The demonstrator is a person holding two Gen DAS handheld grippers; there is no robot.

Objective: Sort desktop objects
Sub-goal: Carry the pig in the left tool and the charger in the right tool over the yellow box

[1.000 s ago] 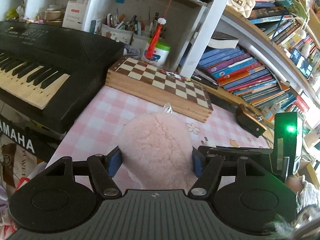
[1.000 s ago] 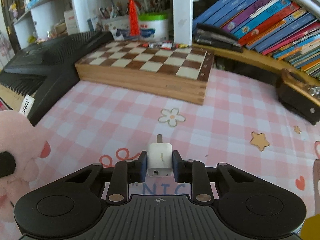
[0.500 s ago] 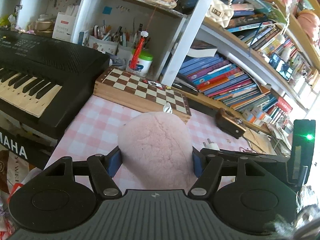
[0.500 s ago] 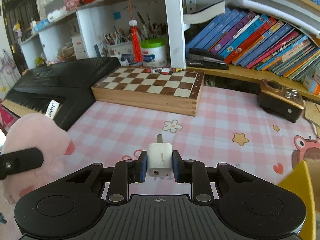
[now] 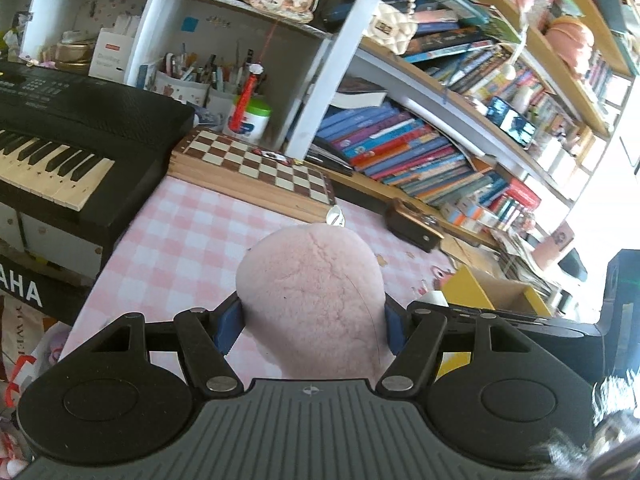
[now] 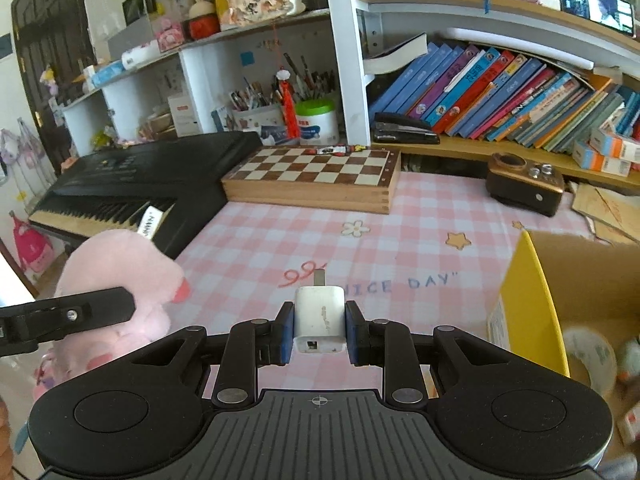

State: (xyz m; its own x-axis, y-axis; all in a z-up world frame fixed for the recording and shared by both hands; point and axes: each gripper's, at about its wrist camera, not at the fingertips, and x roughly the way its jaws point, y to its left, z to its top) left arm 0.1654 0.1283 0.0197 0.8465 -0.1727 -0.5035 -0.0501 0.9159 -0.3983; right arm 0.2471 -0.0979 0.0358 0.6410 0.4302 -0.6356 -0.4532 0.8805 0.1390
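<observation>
Left gripper [image 5: 313, 322] pinching pink plush toy [image 5: 312, 296], held above near-left tablecloth. Right gripper [image 6: 319, 330] pinching white USB charger [image 6: 319, 314]. Step: carry phase. Next, judged: swing both right over yellow-edged cardboard box [image 6: 532, 312], release inside.

Fuzzy cloth plush toy [image 5: 316, 296] (pink), smooth plastic charger [image 6: 319, 312], wooden chessboard [image 6: 316, 180].
</observation>
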